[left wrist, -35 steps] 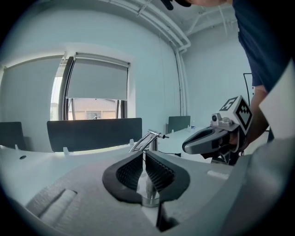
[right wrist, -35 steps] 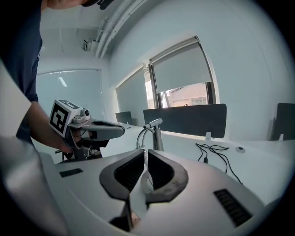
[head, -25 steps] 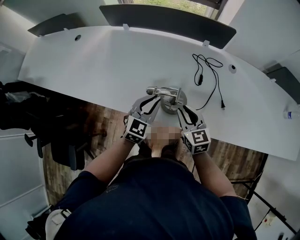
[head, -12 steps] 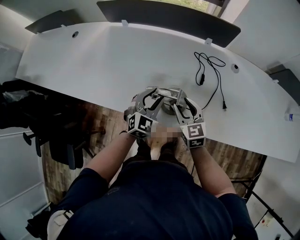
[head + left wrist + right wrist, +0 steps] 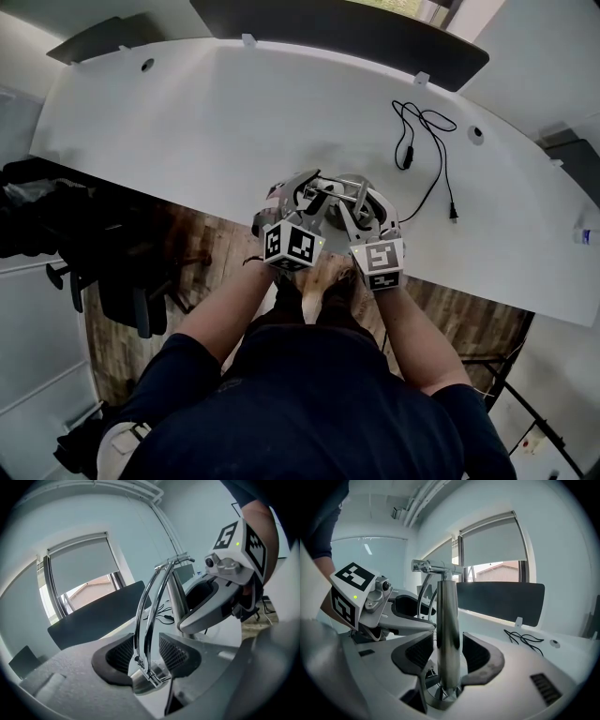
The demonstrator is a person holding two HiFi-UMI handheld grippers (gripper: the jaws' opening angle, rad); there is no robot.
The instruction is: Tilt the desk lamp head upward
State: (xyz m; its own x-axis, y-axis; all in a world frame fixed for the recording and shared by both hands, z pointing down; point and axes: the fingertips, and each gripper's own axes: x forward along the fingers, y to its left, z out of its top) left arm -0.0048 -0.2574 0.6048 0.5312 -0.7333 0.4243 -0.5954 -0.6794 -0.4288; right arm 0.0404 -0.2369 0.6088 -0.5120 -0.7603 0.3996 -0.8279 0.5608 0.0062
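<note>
Tongs left (image 5: 147,653) astride lamp rods (image 5: 146,606) | tongs right (image 5: 447,656) astride post (image 5: 448,620) | both just opened

Both forearms (image 5: 225,314) reach forward, close together. The left gripper (image 5: 146,654) has just opened its jaws and they straddle the lamp arm (image 5: 149,606) without contact. The right gripper (image 5: 447,656) has jaws just opening, flanking the lamp post (image 5: 447,620).

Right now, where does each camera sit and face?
Head view: on the person's head, facing steeply down at the desk; forearms, left gripper, right gripper show.
Left gripper view: on that gripper, facing the window; lamp arm between its just-opened jaws.
Right gripper view: on that gripper, facing the window; lamp post between its just-opened jaws.
Shared: both gripper views show the other gripper and the black cable.
</note>
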